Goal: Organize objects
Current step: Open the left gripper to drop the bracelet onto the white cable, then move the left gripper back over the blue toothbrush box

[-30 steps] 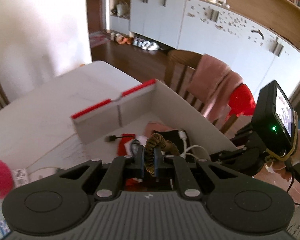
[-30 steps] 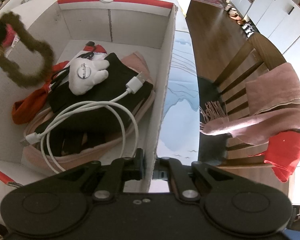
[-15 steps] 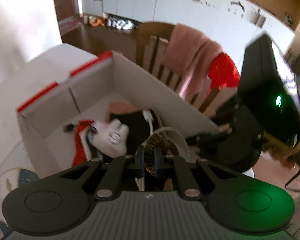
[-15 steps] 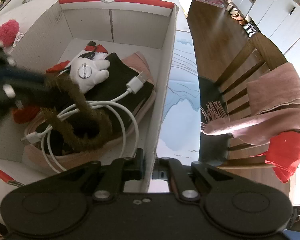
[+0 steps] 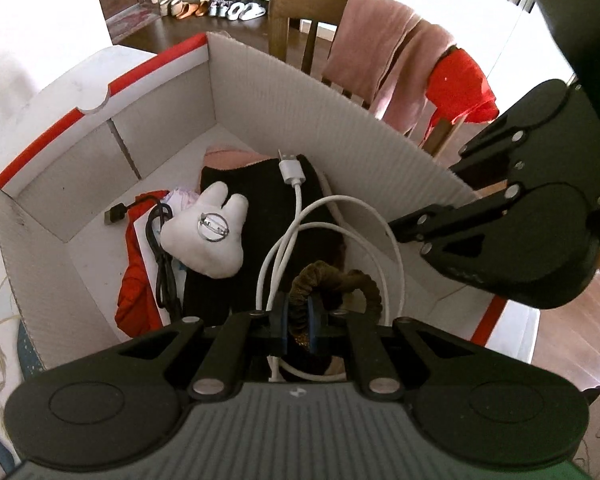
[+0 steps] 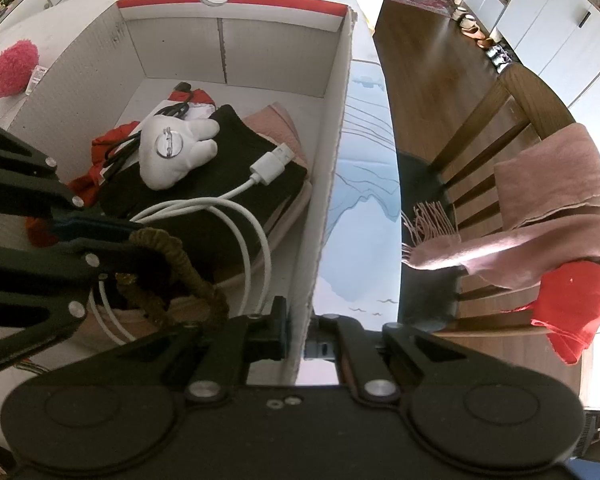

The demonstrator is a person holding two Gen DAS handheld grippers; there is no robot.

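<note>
Left wrist view shows one brown scrunchie pinched between the closed fingers of the left gripper, hanging low inside one white cardboard box with red rim strips, just above the coiled white USB cable. In the box lie one white plush brooch, one black cable, one red cloth, one black folded cloth and one pink pad beneath it. The left gripper reaches in from the box's near-left side, tilted downward. The right gripper is clamped on the box's right wall, one finger inside, one outside. Outside the box sits one red pompom; one wooden chair carries a pink scarf. Part of the scrunchie is hidden behind the left gripper's fingers.
</note>
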